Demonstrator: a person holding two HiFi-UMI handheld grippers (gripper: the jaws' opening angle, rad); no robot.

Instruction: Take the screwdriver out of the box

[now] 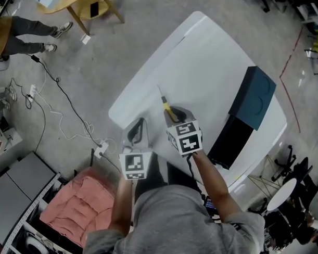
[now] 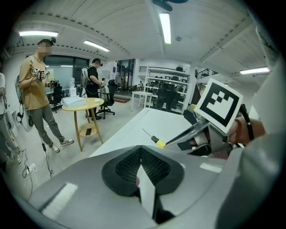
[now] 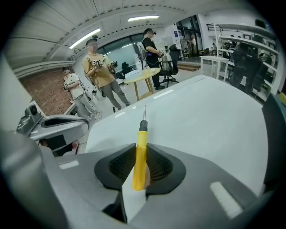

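Jaws of the right gripper (image 3: pixel 141 166) clamp a yellow-handled screwdriver (image 3: pixel 141 142) above the white table (image 3: pixel 201 116); the left gripper (image 2: pixel 141 169) is closed and empty at the table's edge.

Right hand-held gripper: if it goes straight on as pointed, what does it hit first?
Likely the bare white table. The right hand-held gripper is shut on the screwdriver, whose tip leads, so that tip should touch first; depth is unclear.
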